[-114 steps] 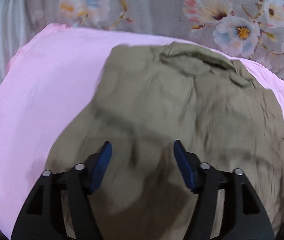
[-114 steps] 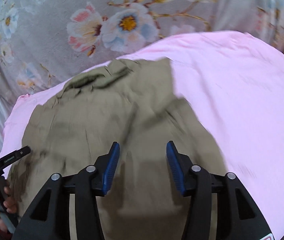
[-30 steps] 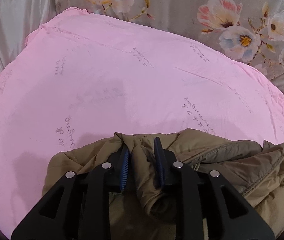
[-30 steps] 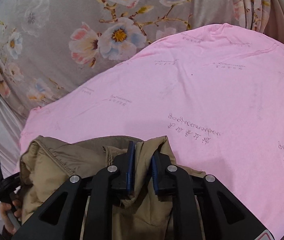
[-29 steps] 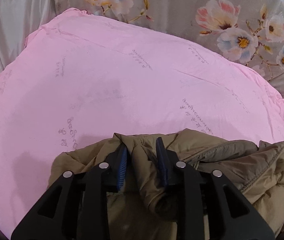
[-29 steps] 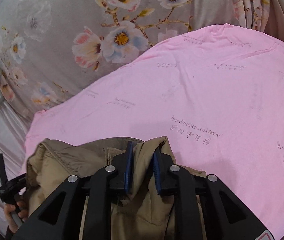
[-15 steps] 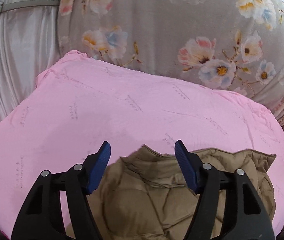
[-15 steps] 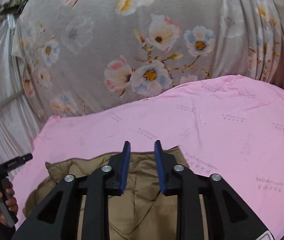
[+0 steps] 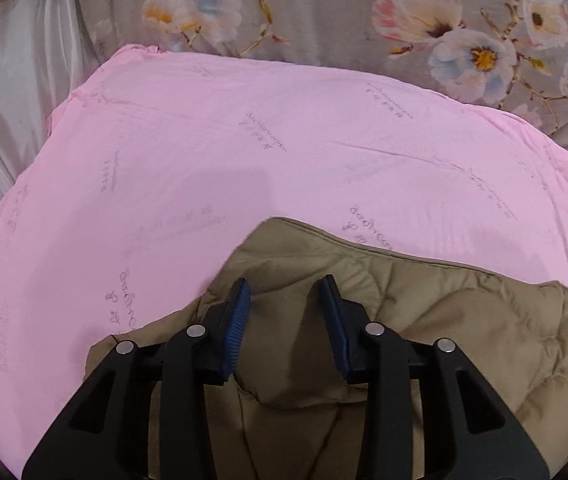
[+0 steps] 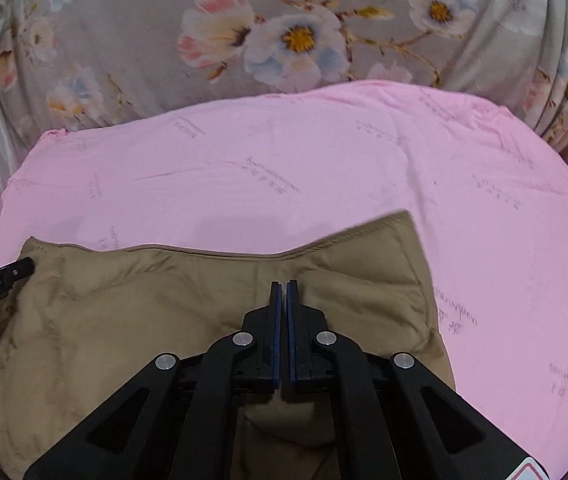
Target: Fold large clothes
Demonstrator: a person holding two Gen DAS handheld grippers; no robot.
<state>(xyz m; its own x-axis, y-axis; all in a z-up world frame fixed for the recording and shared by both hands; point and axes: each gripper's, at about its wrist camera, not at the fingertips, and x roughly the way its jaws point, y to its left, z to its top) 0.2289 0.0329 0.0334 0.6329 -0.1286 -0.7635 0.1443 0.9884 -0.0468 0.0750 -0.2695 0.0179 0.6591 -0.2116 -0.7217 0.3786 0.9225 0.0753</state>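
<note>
A tan quilted jacket lies folded on the pink sheet, near the front edge. It also shows in the right wrist view. My left gripper is open and empty, hovering just over the jacket's left part. My right gripper is shut with nothing between its blue pads, just above the jacket's top layer near its far hem. The left gripper's tip shows at the jacket's left edge in the right wrist view.
The pink sheet covers the whole surface and stretches far beyond the jacket. A grey floral curtain hangs behind it. Pale satin fabric hangs at the far left.
Both grippers let go of the jacket's hem after laying it down folded. The left opened, the right closed empty. Both have come down close over the jacket.
</note>
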